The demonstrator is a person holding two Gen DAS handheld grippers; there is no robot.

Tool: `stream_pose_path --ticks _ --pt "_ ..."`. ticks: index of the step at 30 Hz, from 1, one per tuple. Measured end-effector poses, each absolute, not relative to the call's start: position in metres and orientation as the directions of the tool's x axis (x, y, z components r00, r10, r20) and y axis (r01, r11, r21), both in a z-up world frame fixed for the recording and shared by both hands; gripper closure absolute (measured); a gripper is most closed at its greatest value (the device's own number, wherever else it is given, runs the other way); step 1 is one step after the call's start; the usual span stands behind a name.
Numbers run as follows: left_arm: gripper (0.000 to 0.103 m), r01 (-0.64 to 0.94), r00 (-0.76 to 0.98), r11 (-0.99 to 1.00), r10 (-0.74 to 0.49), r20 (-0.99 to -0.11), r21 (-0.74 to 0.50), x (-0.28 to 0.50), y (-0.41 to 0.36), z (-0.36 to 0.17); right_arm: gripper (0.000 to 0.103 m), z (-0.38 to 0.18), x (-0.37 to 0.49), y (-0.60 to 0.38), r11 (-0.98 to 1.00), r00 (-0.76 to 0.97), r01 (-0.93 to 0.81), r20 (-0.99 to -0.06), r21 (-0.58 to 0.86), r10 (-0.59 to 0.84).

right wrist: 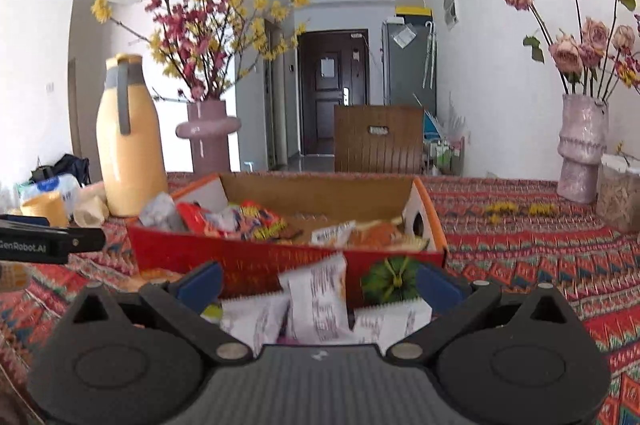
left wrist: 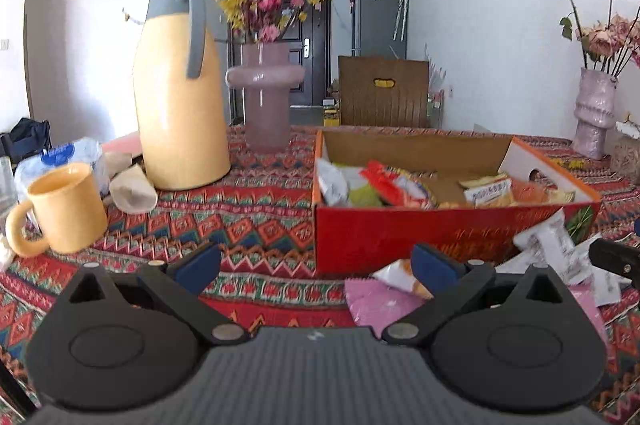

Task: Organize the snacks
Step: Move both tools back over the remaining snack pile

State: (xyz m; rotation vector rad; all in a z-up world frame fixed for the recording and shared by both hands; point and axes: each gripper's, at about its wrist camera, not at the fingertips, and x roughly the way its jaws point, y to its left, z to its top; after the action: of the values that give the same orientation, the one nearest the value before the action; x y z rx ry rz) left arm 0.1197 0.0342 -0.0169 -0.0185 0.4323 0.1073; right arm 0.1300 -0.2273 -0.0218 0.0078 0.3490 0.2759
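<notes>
A red cardboard box (left wrist: 400,237) (right wrist: 256,257) with an open top holds several snack packets (left wrist: 400,185) (right wrist: 256,221). Loose packets lie on the patterned tablecloth in front of it: a pink one (left wrist: 376,305), an orange-white one (left wrist: 400,275) and white ones (left wrist: 548,245) (right wrist: 318,301). My left gripper (left wrist: 316,265) is open and empty, low over the cloth left of the loose packets. My right gripper (right wrist: 318,283) is open, its fingers standing either side of the white packets without closing on them. The right gripper's finger shows at the left wrist view's right edge (left wrist: 612,259).
A yellow thermos jug (left wrist: 180,93) (right wrist: 128,141), a yellow mug (left wrist: 64,209), a mauve vase of blossoms (left wrist: 266,97) (right wrist: 210,137) and crumpled wrappers (left wrist: 132,189) stand left of the box. A second vase (right wrist: 580,149) and a jar (right wrist: 620,197) stand at right.
</notes>
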Motion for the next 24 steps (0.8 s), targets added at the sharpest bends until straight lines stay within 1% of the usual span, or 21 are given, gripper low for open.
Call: stream_pose_path --ticks 4,7,12,19,21,24 --pt "0.000 -0.122 0.891 0.993 0.104 -0.442 -0.011 0.124 0.039 -0.031 0.000 -0.035 0.133 -0.227 0.967 0.900 -0.250 -0.355 0.055 0.253" --pt "0.000 -0.117 0.893 0.993 0.091 -0.441 -0.032 0.124 0.041 -0.032 0.000 -0.039 0.136 -0.227 0.969 0.905 -0.241 -0.348 0.054 0.244" --pt "0.000 -0.112 0.892 0.993 0.086 -0.443 -0.032 0.125 0.040 -0.034 0.000 -0.041 0.138 -0.229 0.967 0.900 -0.242 -0.355 0.074 0.253" --pt "0.000 -0.110 0.893 0.993 0.079 -0.443 -0.046 0.125 0.041 -0.034 0.000 -0.041 0.139 -0.228 0.970 0.901 -0.235 -0.361 0.065 0.243" --pt "0.000 -0.107 0.893 0.993 0.074 -0.443 -0.049 0.125 0.042 -0.034 0.000 -0.040 0.137 -0.226 0.971 0.898 -0.231 -0.373 0.057 0.235" --pt "0.000 -0.102 0.894 0.993 0.067 -0.444 -0.055 0.125 0.042 -0.034 0.000 -0.040 0.133 -0.223 0.973 0.880 -0.223 -0.418 0.060 0.227"
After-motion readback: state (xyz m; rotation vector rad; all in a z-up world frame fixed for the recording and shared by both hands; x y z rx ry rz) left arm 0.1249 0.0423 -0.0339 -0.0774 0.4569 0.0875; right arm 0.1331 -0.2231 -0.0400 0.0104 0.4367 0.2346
